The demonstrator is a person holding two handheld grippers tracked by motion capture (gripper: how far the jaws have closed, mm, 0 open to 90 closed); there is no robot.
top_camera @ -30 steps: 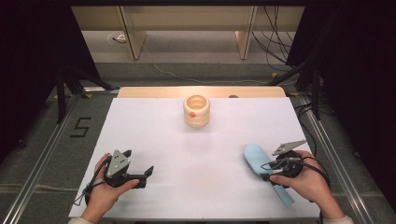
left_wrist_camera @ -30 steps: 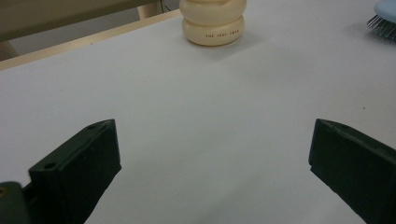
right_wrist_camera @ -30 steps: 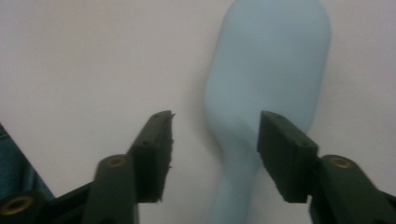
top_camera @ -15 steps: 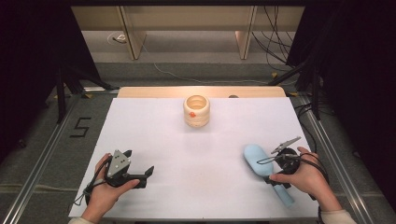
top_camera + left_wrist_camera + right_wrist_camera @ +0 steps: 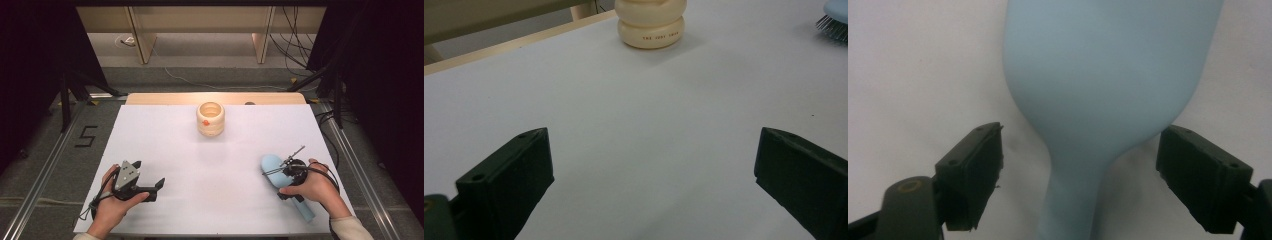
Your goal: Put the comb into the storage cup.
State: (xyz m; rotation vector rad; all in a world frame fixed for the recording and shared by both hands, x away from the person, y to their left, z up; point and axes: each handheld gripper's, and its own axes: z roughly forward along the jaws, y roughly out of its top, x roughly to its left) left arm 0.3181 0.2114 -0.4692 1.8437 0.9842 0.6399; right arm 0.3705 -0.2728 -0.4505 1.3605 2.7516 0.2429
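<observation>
Pale-blue hairbrush (image 5: 1108,90) is found lying bristles-down on the white surface (image 5: 210,170), its neck straddled by the spread jaws of the right hand-held gripper (image 5: 1080,180), evidently for pickup; the left hand-held gripper (image 5: 649,185) is held apart, idle.

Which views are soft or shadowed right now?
High view: sharp, evenly lit white table, dark surroundings. Left gripper view: cream holder fairly sharp, casting a soft shadow; near jaws slightly blurred. Right gripper view: light blue hairbrush too close and soft-edged, jaws crisper.
</observation>
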